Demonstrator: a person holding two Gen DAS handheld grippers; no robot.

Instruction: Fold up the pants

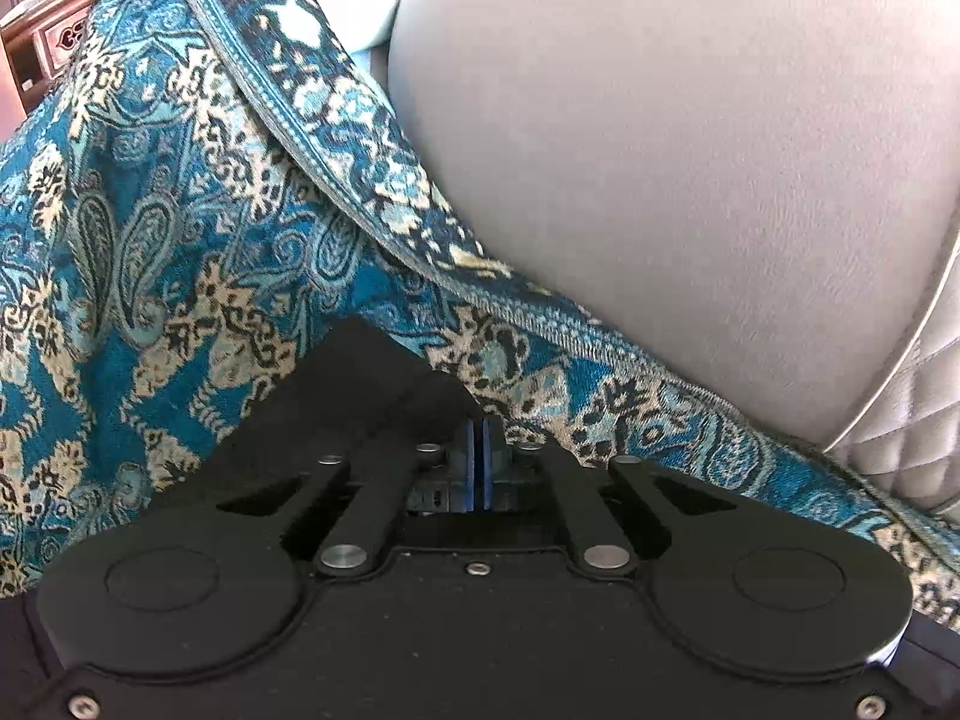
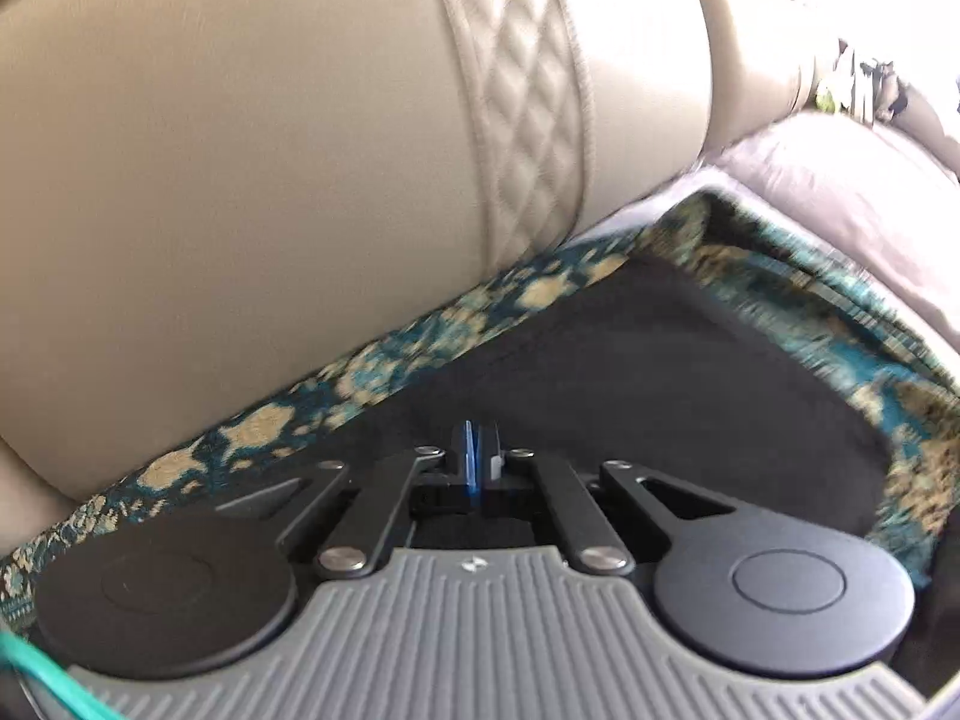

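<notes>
Left gripper [image 1: 479, 450] jaws pressed together, black pants [image 1: 372, 372] bunched at the tips, grip on them unclear | right gripper [image 2: 477, 450] jaws also closed, pants [image 2: 690, 372] spread just ahead | pants lie on patterned teal throw [image 1: 180, 240] | beige sofa back [image 2: 270, 180] behind

Your left wrist camera sits low over the left gripper [image 1: 479, 450], looking forward along its fingers, very near the throw [image 1: 180, 228] and the sofa [image 1: 690, 150] behind it. Your right wrist camera looks the same way over the right gripper [image 2: 477, 450] — just as close, tilted, partly blurred. Both views share the throw [image 2: 360, 369] and the sofa [image 2: 240, 180].
</notes>
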